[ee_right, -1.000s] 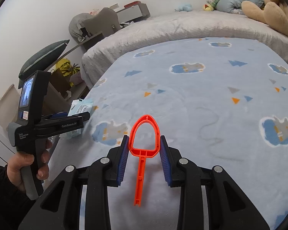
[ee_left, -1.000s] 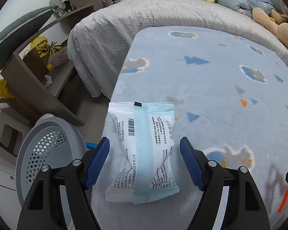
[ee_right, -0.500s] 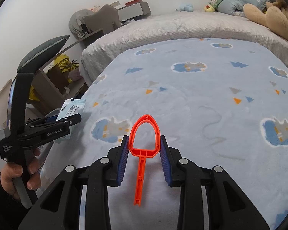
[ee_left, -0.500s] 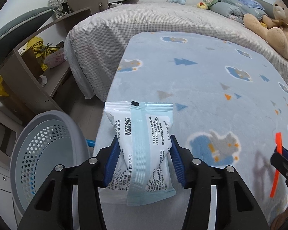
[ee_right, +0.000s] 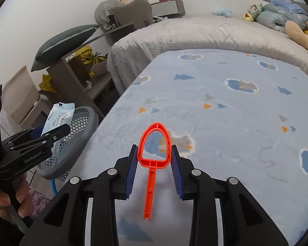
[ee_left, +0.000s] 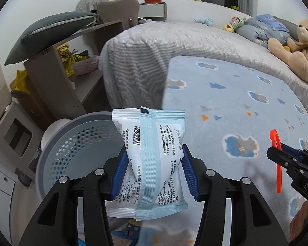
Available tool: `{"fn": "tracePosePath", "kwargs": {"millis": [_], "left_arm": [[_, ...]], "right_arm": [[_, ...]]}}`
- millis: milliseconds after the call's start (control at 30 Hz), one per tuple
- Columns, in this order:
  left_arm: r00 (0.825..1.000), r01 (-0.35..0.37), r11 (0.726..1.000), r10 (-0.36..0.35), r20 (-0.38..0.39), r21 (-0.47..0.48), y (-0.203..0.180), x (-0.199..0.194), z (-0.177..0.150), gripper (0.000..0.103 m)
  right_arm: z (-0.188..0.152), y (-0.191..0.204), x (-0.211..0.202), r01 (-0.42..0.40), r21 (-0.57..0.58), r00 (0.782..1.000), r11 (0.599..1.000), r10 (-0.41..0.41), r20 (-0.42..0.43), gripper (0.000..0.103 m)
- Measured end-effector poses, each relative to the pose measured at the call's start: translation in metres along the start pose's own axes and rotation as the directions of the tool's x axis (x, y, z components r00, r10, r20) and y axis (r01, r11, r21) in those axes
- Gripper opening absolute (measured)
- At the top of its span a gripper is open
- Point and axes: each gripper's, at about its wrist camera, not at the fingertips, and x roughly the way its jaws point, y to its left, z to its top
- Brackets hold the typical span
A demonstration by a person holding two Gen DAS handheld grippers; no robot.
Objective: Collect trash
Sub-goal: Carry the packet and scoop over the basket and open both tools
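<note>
Both claws loaded beside the bed

The left claw point(ee_left: 153, 171), its jaws having just closed, grips a white-and-blue packet point(ee_left: 152, 160) at frame centre, hiding part of the grey perforated basket point(ee_left: 71, 143) at lower left. The right claw point(ee_right: 154, 164) pinches an orange plastic loop tool point(ee_right: 153, 160), above the blue patterned blanket point(ee_right: 225, 112). The left hand point(ee_right: 9, 201) is cut off at the lower left.
</note>
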Motion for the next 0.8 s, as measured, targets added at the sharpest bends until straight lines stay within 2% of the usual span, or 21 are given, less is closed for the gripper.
{"fn": "tracePosePath", "kwargs": {"millis": [167, 400, 500, 700, 800], "left_arm": [[0.998, -0.066, 0.997, 0.067, 0.012, -0.043, 0.040, -0.011, -0.003, 0.049], [0.988, -0.152, 0.978, 0.155, 0.009, -0.140, 0.093, -0.009, 0.001, 0.049], [0.980, -0.192, 0.966, 0.197, 0.012, -0.175, 0.107, -0.006, -0.004, 0.049], [0.976, -0.216, 0.947, 0.217, -0.023, -0.239, 0.134, 0.004, -0.012, 0.049], [0.966, -0.255, 0.936, 0.259, -0.015, -0.244, 0.138, 0.002, -0.016, 0.049]], "right_arm": [[0.012, 0.035, 0.007, -0.047, -0.057, 0.999, 0.997, 0.047, -0.004, 0.031], [0.029, 0.081, 0.026, -0.126, -0.116, 0.992, 0.985, 0.124, -0.025, 0.032], [0.034, 0.098, 0.037, -0.154, -0.142, 0.988, 0.978, 0.150, -0.039, 0.032], [0.038, 0.132, 0.061, -0.210, -0.192, 0.977, 0.959, 0.198, -0.077, 0.032], [0.036, 0.149, 0.074, -0.238, -0.210, 0.970, 0.948, 0.220, -0.107, 0.032]]}}
